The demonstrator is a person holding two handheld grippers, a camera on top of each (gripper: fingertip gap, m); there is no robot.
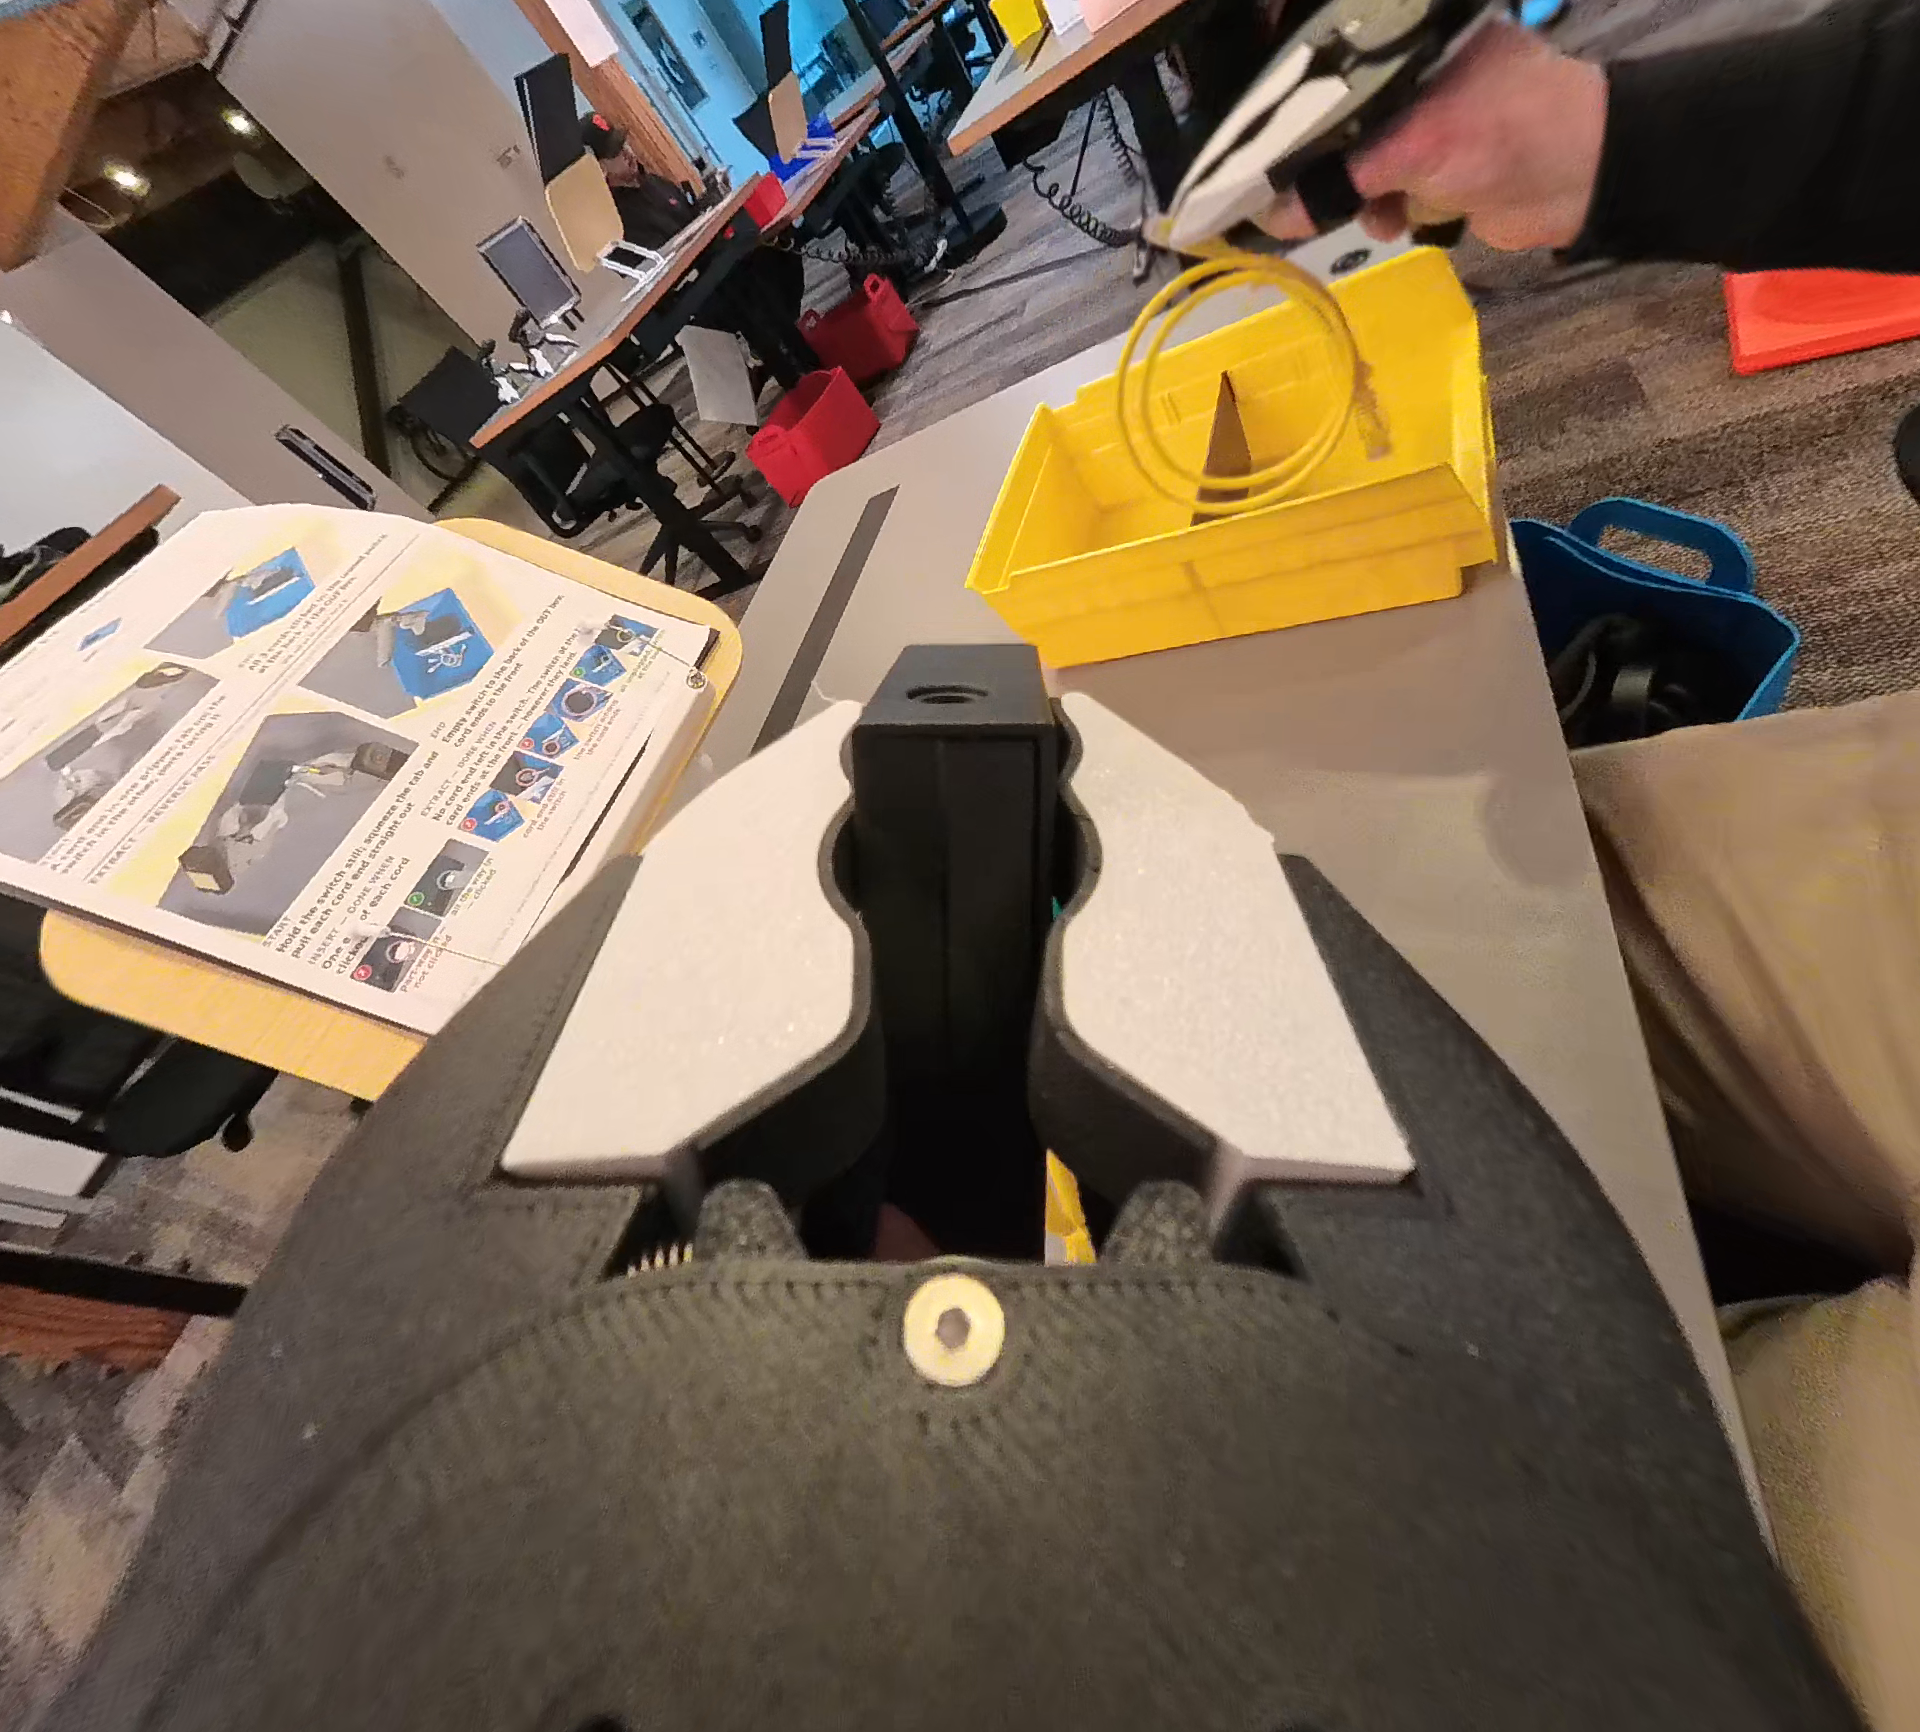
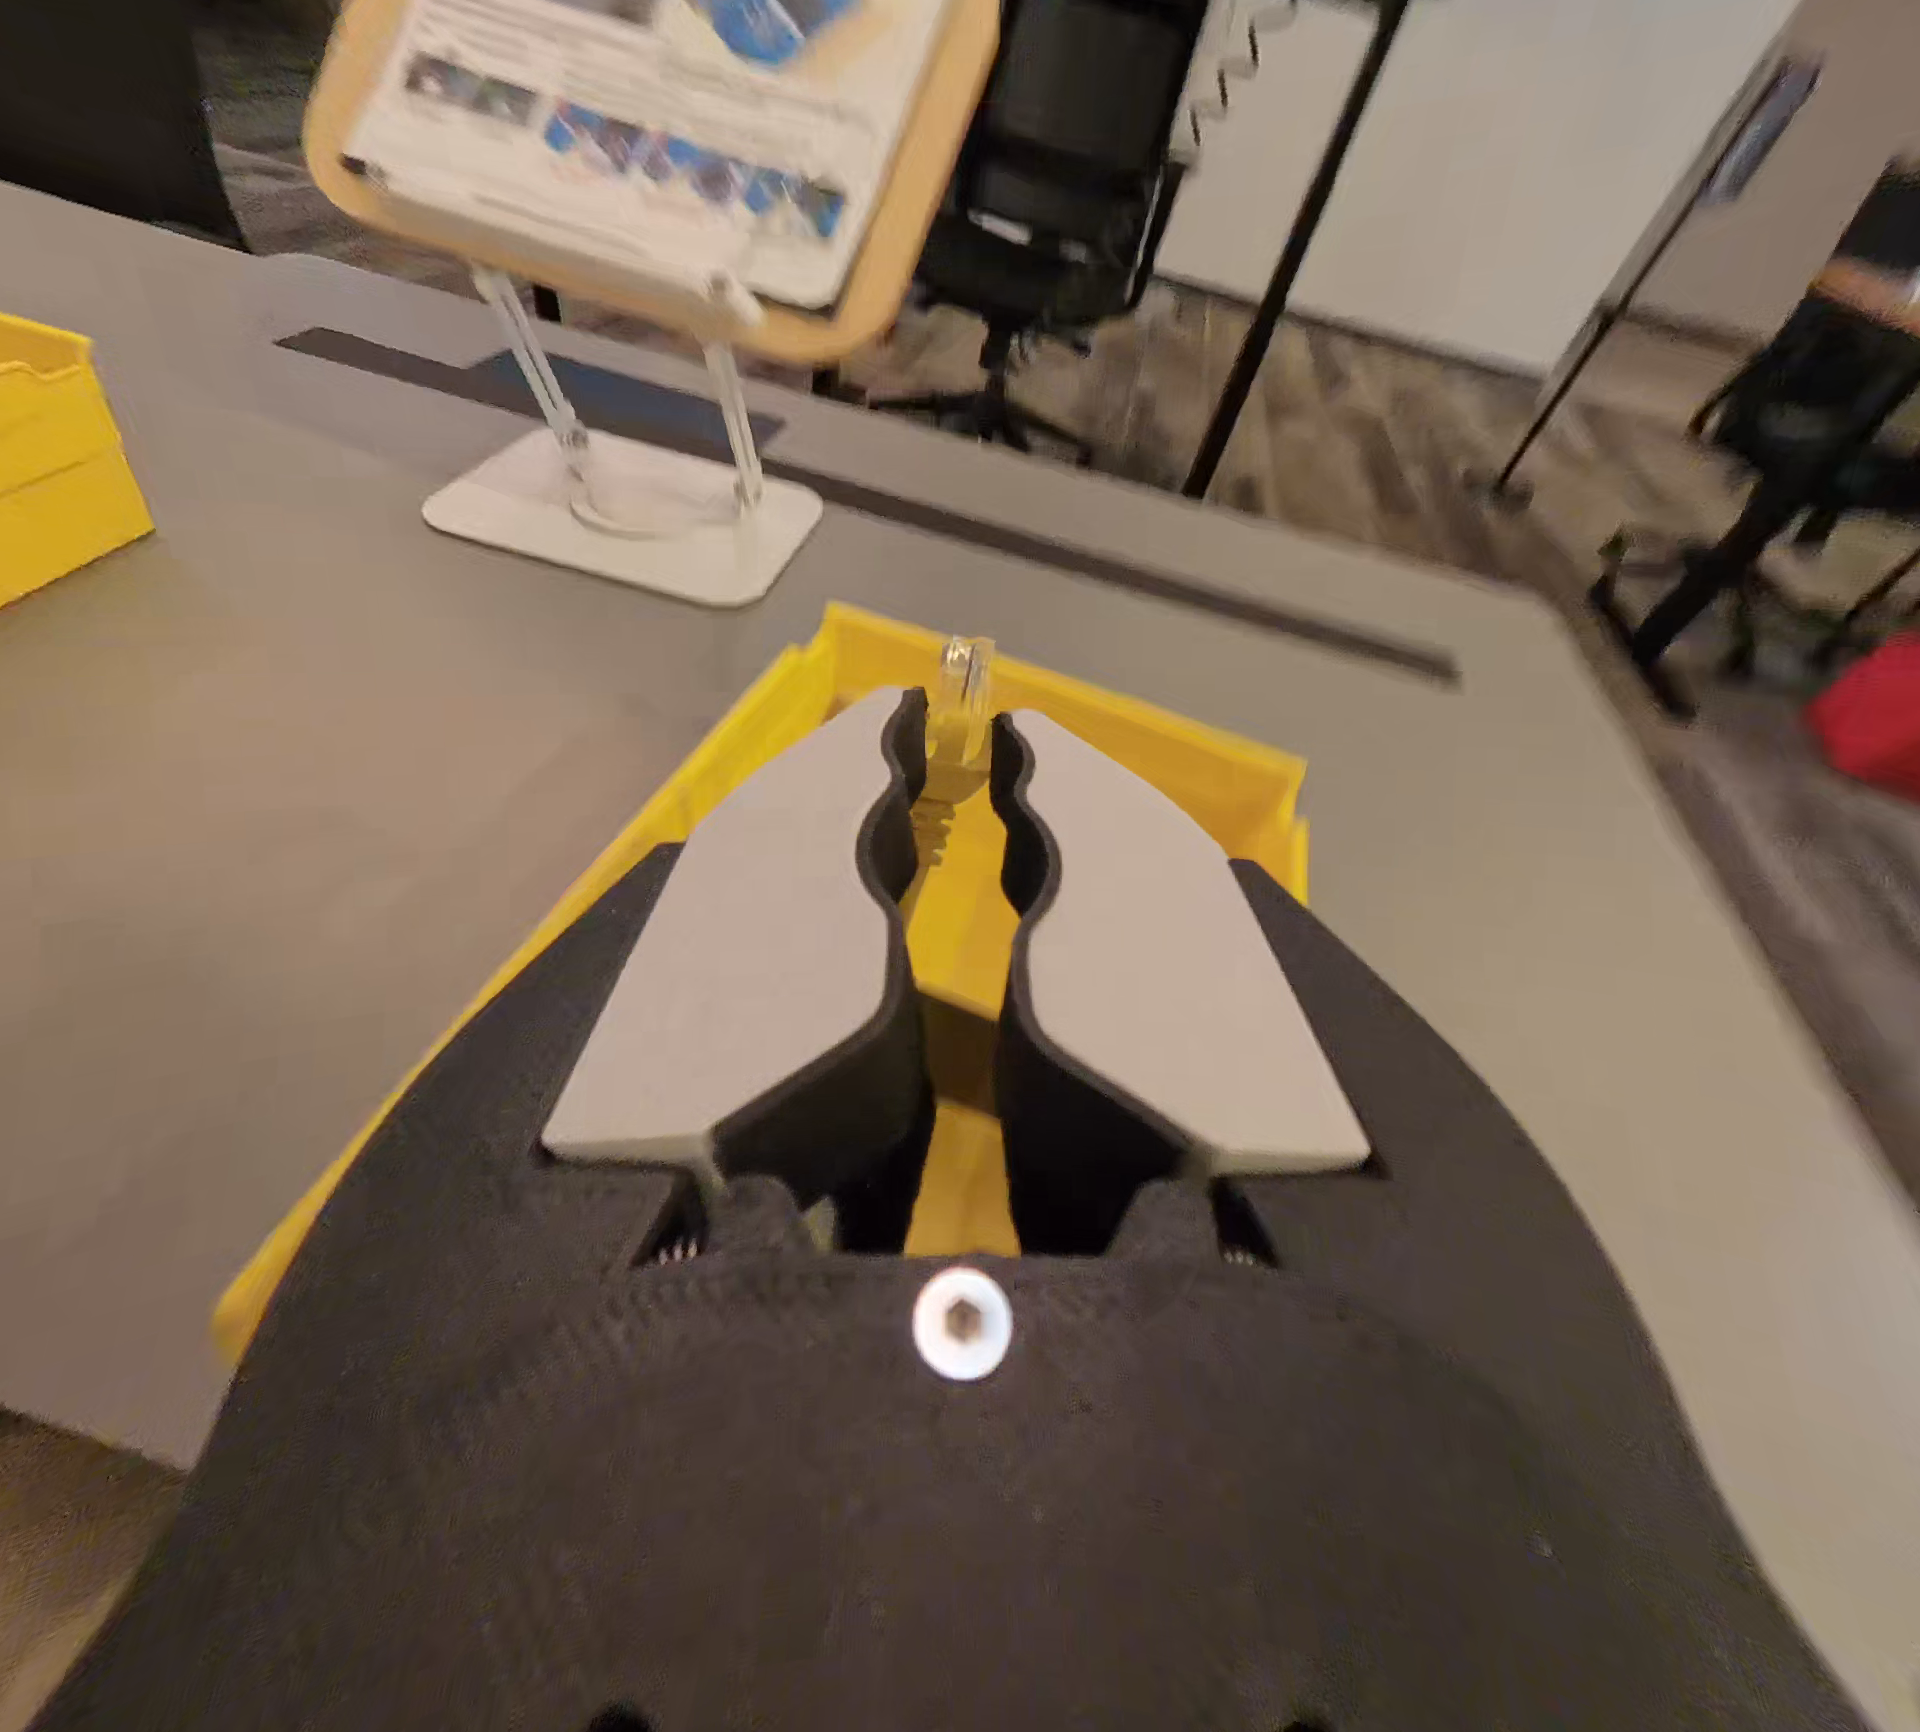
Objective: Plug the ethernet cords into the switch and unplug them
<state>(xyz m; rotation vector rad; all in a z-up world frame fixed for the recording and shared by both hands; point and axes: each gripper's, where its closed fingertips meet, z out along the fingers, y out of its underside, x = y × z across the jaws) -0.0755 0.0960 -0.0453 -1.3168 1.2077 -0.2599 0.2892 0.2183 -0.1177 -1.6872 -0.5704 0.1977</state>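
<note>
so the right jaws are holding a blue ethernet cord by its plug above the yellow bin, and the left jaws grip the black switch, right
Not quite: the cord is yellow, not blue. The right wrist view shows the right gripper shut on the yellow ethernet cord by its plug, above the yellow plastic bin. The left gripper does grip the black box-shaped switch.

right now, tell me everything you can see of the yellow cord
The cord is a thin yellow ethernet cable, looped in a loose coil. The right claw is shut on the boot behind one clear plug, which points forward past the tips. The rest hangs free in the air above the yellow bin; its other plug dangles at the loop's side, touching nothing.
</note>
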